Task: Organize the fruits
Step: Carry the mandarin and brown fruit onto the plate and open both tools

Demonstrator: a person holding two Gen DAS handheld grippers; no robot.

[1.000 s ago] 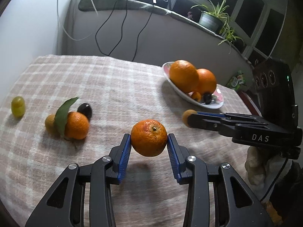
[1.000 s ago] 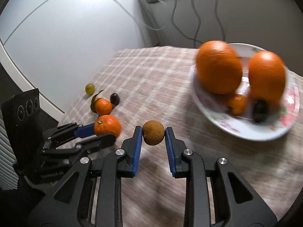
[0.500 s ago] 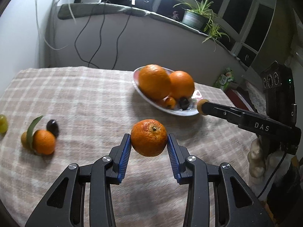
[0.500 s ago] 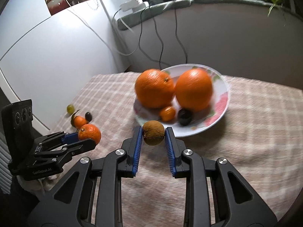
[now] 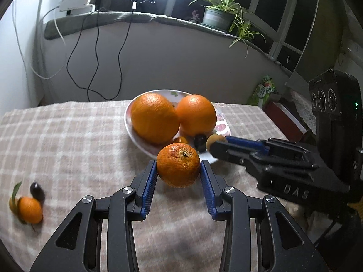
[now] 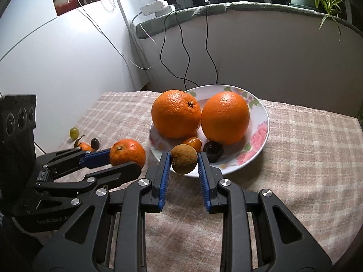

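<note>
Left tool [image 5: 178,170] is clamping a mandarin [image 5: 178,168], hanging just short of the plate [image 5: 136,141] rim. Right tool [image 6: 183,163] is gripping a brown fruit [image 6: 183,162] over the plate's near rim. Delivery step is proceeding; next, each needs lowering into free plate space, then releasing. Both tools are pointing level, side by side.

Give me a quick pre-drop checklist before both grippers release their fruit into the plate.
1. Left gripper clamped on the mandarin: ok.
2. Right gripper clamped on the small brown fruit: ok.
3. Brown fruit over the plate near rim: ok.
4. Mandarin over the plate: cannot tell; it looks just short of the rim.
5. Free spot in the plate: not ok at front, where the kumquat and dark fruit sit beside two big oranges.
6. Grippers apart from each other: ok, but close.
</note>
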